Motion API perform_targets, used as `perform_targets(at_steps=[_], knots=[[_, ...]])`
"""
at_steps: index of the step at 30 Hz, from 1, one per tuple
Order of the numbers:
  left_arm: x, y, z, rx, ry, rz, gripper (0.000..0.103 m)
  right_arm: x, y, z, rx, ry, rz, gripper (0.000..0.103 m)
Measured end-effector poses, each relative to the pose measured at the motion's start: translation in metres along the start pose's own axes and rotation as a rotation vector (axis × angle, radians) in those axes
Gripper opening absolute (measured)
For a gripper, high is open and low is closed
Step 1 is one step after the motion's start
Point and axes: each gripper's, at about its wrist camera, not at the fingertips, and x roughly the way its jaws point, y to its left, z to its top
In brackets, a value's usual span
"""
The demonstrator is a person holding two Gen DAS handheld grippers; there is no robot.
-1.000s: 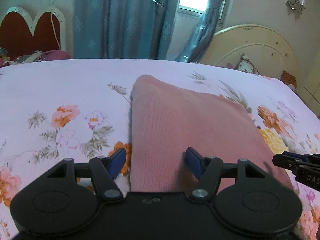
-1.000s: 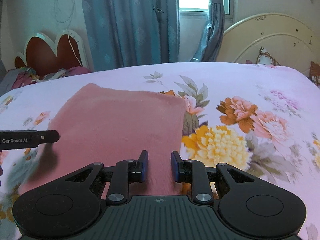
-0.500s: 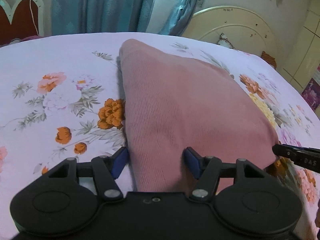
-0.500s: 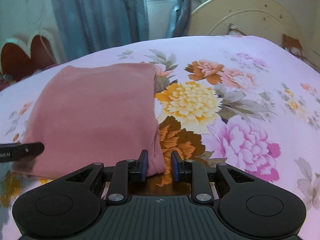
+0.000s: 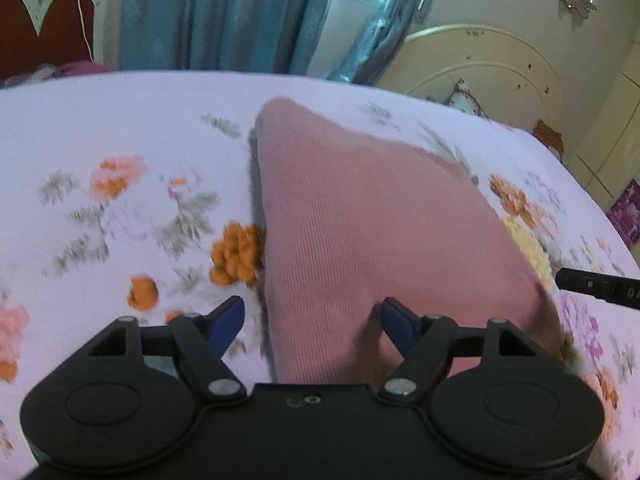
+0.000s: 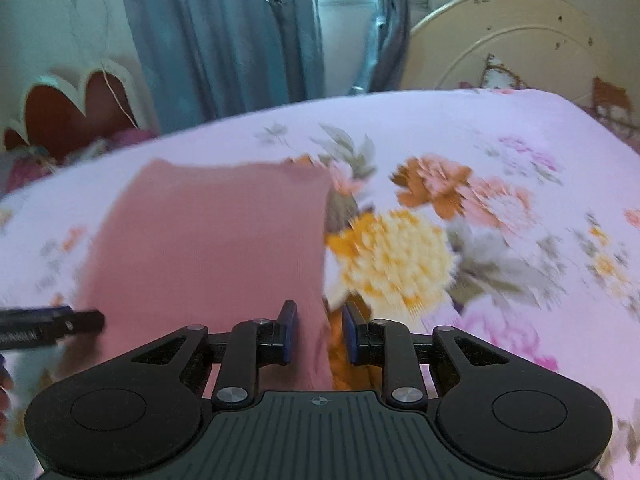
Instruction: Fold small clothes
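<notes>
Floral bedding (image 5: 120, 128) in pale pink covers the bed, with blue curtains (image 6: 224, 40) at twelve o'clock and a cream headboard (image 6: 512, 40) toward two. On it lies the pink garment (image 5: 360, 220), already folded into a flat rectangle. The left gripper (image 5: 312, 316) has its jaws spread wide and grips nothing; the garment's near left edge runs between the blue pads, probably so a corner can be taken. The right gripper (image 6: 318, 332) straddles the near right corner, which rises between its pads; the jaws stand partly apart, not pinching the cloth as far as I can tell. With one gripper at each near corner, the likely aim is to lift that edge and carry it toward twelve for another fold.
</notes>
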Motion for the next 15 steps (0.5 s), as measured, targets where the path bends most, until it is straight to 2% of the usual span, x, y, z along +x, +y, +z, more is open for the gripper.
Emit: perform_targets(at_steps=[4, 7, 8, 10, 15], knots=[[0.002, 0.001, 0.019, -0.033, -0.024, 0.016, 0.084, 0.019, 0.0, 0.019, -0.013, 0.01, 0.032, 0.024], [0.012, 0.002, 0.032, -0.044, -0.022, 0.031, 0.085, 0.04, -0.003, 0.028, 0.025, 0.034, 0.073, 0.026], [0.015, 0.002, 0.036, -0.047, -0.022, 0.037, 0.085, 0.046, -0.005, 0.03, 0.039, 0.042, 0.079, 0.03], [0.023, 0.003, 0.041, -0.052, -0.019, 0.039, 0.087, 0.057, -0.009, 0.034, 0.064, 0.041, 0.076, 0.075], [0.041, 0.003, 0.045, -0.068, 0.006, 0.014, 0.087, 0.078, -0.02, 0.041, 0.095, 0.051, 0.108, 0.076]])
